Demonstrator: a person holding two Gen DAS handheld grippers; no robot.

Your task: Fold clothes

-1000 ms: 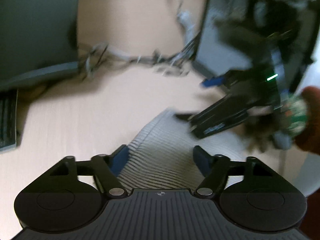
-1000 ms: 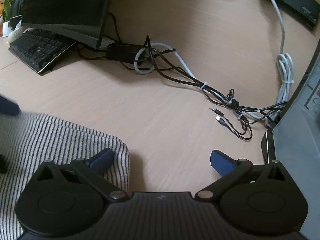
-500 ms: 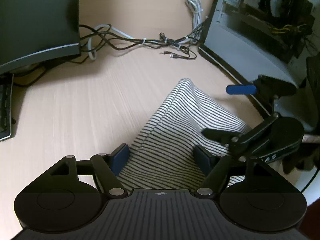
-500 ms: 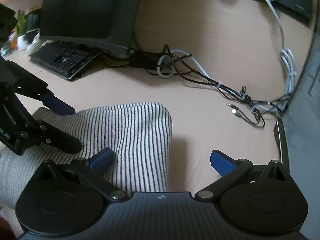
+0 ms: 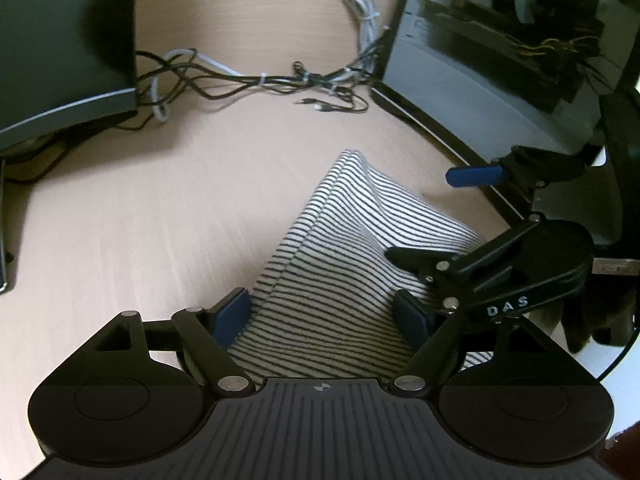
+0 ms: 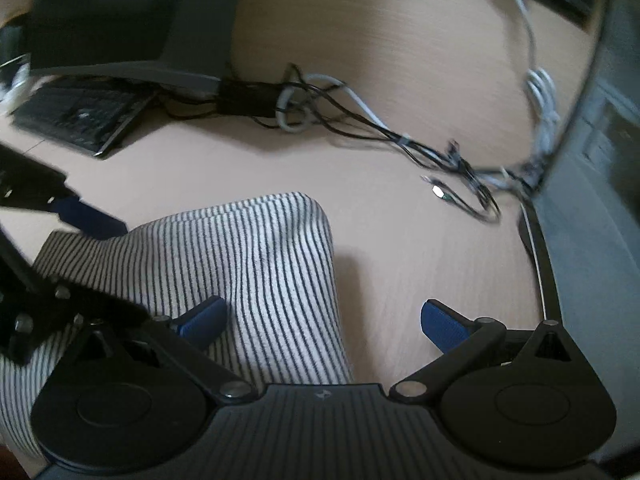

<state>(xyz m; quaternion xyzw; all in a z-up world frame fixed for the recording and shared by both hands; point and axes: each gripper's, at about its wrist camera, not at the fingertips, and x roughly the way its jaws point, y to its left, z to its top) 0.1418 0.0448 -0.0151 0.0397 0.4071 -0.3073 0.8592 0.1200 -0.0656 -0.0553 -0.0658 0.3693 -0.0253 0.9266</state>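
A striped knit garment (image 5: 340, 264) lies folded into a thick, soft bundle on my pale wooden bench (image 5: 160, 216), between a monitor (image 5: 60, 40) and a computer case (image 5: 500, 60), with cables (image 5: 260, 80) behind it. My left hand-held gripper (image 5: 324, 314) straddles the near end, its jaws opening, the pads not pressing the cloth. My right hand-held gripper (image 6: 320, 320) stands released over the bundle's right edge. The fabric looks light and floppy, likely to sag; I judge the doubled edges the best hold.
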